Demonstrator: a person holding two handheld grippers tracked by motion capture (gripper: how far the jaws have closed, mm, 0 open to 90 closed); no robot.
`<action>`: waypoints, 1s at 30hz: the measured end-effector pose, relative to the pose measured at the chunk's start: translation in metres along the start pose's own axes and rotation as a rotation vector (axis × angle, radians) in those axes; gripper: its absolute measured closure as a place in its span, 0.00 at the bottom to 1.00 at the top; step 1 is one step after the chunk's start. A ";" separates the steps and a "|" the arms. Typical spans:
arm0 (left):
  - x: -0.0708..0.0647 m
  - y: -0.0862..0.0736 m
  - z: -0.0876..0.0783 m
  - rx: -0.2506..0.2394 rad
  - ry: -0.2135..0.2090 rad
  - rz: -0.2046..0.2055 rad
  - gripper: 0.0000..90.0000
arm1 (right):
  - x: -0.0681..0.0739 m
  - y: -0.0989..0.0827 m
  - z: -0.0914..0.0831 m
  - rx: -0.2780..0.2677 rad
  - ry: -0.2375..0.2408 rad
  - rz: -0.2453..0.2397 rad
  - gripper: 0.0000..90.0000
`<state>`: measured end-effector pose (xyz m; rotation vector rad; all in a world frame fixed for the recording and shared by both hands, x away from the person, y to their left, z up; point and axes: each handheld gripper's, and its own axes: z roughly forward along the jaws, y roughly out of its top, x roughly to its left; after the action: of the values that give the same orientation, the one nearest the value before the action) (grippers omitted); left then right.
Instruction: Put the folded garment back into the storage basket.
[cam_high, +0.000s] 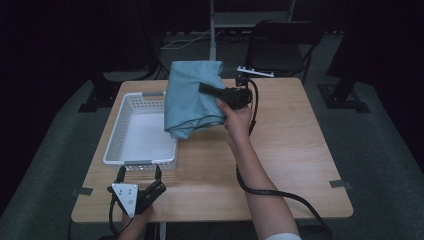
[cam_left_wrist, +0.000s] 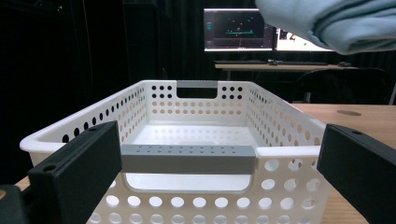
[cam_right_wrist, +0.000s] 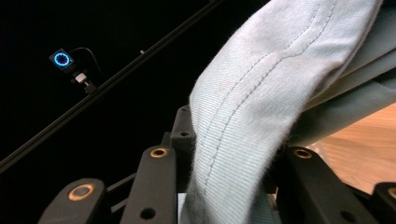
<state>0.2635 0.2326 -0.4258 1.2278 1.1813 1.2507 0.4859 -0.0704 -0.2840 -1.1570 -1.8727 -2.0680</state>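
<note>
High view, item one: folded pale blue-green cotton cloth (cam_high: 192, 97), held aloft above the far right corner of a white perforated plastic basket (cam_high: 131, 148) with grey handle bars, part over the basket, part over the pale wooden bench (cam_high: 290, 165); right tool (cam_high: 212, 91) clenched on the cloth's right edge, stitched hem pinched between its jaws in the right gripper view (cam_right_wrist: 233, 140). Item two: left tool (cam_high: 140, 172) released, jaws spread wide either side of the basket's near grey handle (cam_left_wrist: 188, 158), apparently not touching it. Handling note, as I judge it: carry the bundle further over the basket's middle before lowering; keep the grip firm so folds do not spill; lower until cloth rests on the floor, then let go; left tool could steady the basket against sliding.
</note>
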 end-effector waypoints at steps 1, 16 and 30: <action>0.000 0.000 0.000 0.000 0.000 0.000 0.01 | 0.001 0.000 0.003 -0.001 0.002 -0.002 0.77; 0.000 0.000 0.000 0.002 0.000 0.001 0.01 | 0.019 -0.005 0.049 0.025 0.058 -0.007 0.77; 0.000 0.000 0.000 -0.002 -0.003 -0.002 0.01 | 0.034 -0.012 0.095 0.044 0.108 -0.014 0.77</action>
<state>0.2632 0.2326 -0.4258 1.2269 1.1789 1.2479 0.4975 0.0309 -0.2789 -1.0040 -1.8725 -2.0413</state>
